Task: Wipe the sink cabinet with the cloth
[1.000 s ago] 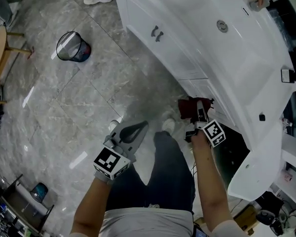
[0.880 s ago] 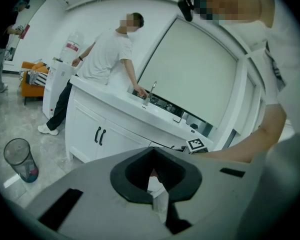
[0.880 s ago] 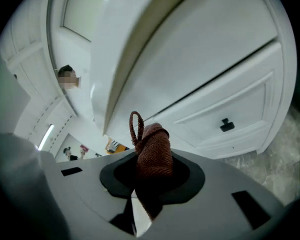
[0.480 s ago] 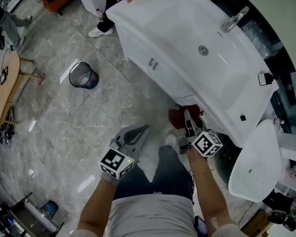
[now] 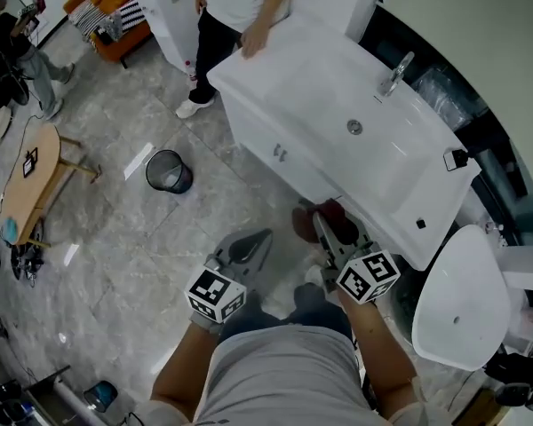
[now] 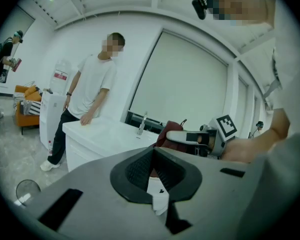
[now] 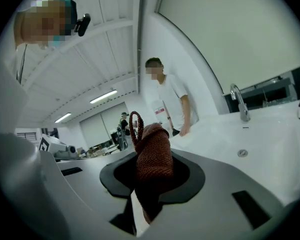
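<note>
Grey marble floor (image 5: 133,256), black wastebasket (image 5: 170,171), white sink cabinet (image 5: 266,140), wooden table (image 5: 31,180)

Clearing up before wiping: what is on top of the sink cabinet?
On the sink cabinet top: a faucet, the basin drain, a small dark item at its right end, a bystander's hand on the far corner. The cloth and right gripper cover part of its front.

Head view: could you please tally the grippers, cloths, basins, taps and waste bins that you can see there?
Grippers: 2, left gripper and right gripper
Cloth: 1
Basins: 2, cabinet basin and separate basin
Tap: 1
Waste bin: 1
Total: 7
</note>
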Available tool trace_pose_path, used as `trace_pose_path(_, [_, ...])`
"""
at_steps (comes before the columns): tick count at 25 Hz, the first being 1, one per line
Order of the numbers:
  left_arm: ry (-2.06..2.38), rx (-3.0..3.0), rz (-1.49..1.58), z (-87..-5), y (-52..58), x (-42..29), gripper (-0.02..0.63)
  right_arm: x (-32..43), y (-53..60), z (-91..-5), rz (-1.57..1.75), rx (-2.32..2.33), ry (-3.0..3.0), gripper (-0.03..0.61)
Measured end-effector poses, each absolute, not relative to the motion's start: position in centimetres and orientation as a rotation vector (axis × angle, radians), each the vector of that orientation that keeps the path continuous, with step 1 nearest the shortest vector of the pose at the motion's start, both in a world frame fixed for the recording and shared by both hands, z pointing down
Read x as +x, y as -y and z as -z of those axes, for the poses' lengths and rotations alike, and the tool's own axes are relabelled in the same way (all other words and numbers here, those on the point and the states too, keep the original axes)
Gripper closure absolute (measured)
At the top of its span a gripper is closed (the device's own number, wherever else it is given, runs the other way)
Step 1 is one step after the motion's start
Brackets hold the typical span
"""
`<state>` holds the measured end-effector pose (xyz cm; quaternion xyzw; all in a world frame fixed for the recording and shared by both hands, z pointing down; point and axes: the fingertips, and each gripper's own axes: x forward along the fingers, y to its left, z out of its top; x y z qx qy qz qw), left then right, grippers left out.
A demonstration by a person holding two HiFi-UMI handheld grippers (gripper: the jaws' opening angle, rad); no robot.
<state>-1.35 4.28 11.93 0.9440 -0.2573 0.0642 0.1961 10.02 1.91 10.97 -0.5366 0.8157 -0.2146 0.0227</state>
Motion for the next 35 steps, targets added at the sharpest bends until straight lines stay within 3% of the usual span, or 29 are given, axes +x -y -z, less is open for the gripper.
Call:
trace_pose_path(14, [0.879, 2.830, -0.032, 0.5, -3.4, -4.0, 0.603, 4.0, -3.0, 2.8, 0.307, -1.390, -2.714, 0.479])
trace_pose_path(35, [0.954, 2.825, 0.019, 2.1, -3.6, -5.8, 0.603, 3.2, -2.9, 3.3, 0.265, -1.383, -2.716, 0.480])
